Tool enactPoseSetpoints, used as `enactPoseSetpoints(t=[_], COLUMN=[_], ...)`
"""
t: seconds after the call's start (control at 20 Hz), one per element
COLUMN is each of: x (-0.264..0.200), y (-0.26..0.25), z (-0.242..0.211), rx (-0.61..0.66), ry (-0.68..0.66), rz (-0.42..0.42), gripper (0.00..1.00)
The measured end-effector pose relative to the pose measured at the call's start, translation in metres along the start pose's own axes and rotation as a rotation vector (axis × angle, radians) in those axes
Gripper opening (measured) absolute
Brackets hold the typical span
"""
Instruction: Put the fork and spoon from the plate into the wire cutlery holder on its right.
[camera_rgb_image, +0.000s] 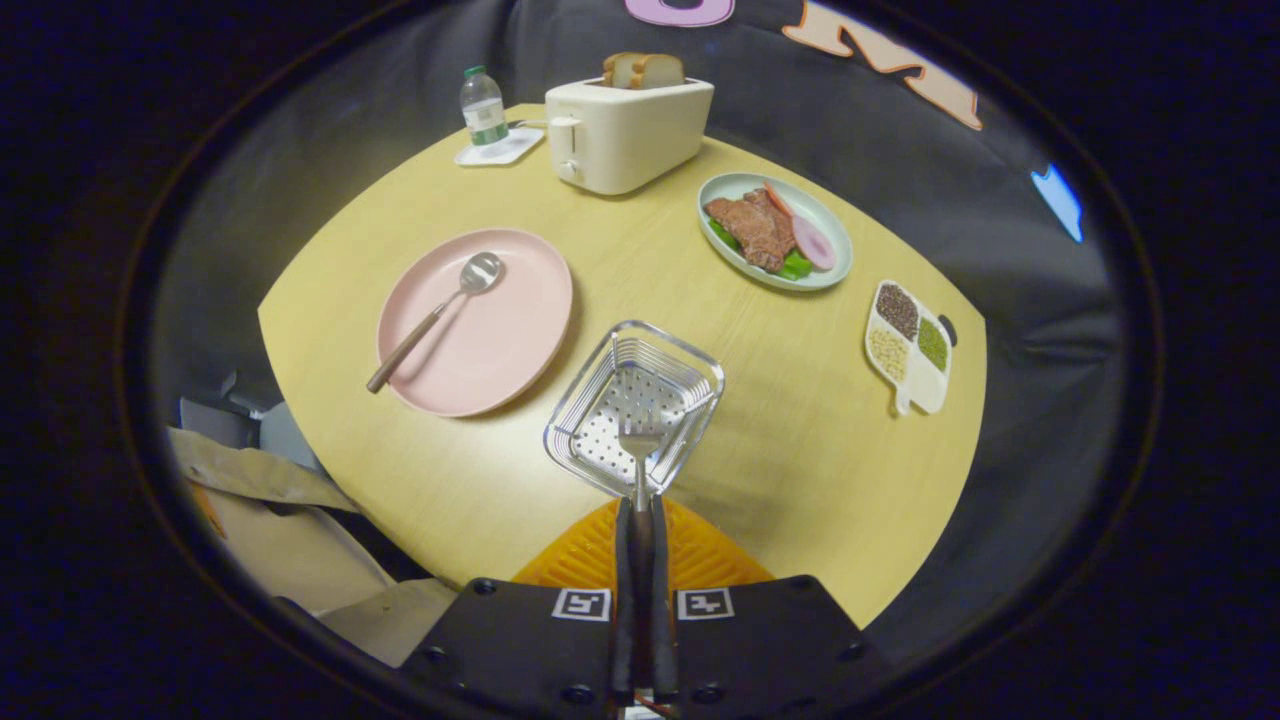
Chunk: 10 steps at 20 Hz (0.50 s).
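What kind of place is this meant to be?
Likely a mock breakfast table: a cream toaster holding bread, a green oval plate of meat, a pink plate. The gripper holds a fork over a wire cutlery holder.

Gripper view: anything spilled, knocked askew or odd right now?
Nothing stands out. The gripper holds the fork over the cutlery holder; the spoon lies on the pink plate.

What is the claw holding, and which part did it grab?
The claw is holding the fork by its handle, squeezed between both fingers. The prongs point out over the wire cutlery holder. The spoon lies on the pink plate.
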<state>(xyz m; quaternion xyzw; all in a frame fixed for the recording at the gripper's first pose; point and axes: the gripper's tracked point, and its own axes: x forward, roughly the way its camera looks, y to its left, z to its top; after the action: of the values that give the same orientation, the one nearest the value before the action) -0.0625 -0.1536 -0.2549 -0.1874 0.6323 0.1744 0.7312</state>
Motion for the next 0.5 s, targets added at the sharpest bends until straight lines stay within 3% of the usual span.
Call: enactPoseSetpoints(t=[0.5], x=[0.007], y=[0.0], z=[0.023], rx=[0.031], ry=[-0.031], rz=[-0.021], gripper=[0.15])
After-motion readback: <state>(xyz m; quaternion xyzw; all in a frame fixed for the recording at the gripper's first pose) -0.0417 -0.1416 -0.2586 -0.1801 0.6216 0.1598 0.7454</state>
